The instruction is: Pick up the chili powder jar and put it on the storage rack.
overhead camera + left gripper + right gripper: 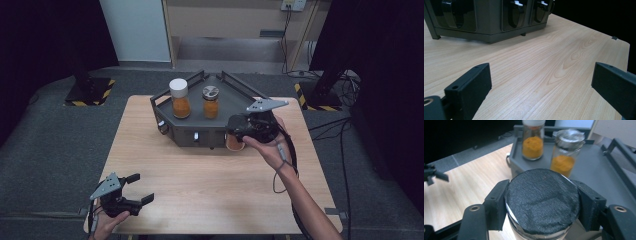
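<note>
While the right gripper clamps a black-capped jar just in front of the dark tray, where two orange-filled jars stand, the left gripper hovers with jaws spread over the wooden table.

A rack stands at the far middle of the surface. On its top sit two jars side by side — one to the left, the other just right of it. A third jar is at the rack's near right corner, between the jaws of the right gripper. The left gripper sits at the near left edge — well apart from the rack.
</note>
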Motion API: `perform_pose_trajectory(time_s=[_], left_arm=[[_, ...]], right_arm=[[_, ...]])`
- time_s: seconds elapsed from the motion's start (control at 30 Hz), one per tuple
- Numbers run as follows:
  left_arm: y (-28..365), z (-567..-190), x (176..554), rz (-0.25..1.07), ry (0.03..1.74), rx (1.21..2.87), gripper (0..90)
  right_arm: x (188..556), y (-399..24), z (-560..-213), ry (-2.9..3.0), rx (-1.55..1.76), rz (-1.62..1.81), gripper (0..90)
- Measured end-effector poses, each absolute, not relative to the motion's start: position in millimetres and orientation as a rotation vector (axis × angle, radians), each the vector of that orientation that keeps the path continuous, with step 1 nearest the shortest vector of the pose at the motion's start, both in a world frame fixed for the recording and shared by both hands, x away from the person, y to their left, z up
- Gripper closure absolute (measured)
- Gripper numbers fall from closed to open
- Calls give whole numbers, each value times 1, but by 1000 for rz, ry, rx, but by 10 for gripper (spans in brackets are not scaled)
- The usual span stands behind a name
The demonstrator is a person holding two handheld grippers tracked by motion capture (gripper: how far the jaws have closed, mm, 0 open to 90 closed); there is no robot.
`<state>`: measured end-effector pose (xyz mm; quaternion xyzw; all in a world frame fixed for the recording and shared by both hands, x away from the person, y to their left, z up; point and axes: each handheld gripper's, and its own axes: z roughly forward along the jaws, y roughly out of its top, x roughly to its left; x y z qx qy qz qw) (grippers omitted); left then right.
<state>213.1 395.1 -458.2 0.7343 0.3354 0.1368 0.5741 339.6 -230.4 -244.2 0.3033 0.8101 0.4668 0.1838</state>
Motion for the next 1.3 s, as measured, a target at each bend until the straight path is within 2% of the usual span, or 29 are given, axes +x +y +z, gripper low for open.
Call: perform_pose_trajectory(time_s=[0.77, 1.3], left_arm=[[395, -459, 213, 319, 785, 1720, 19], [395, -459, 213, 319, 784, 1719, 20]], right_arm=[[397, -203, -220, 2119, 1041, 1240, 348], [426, -189, -231, 2007, 1142, 1187, 348]])
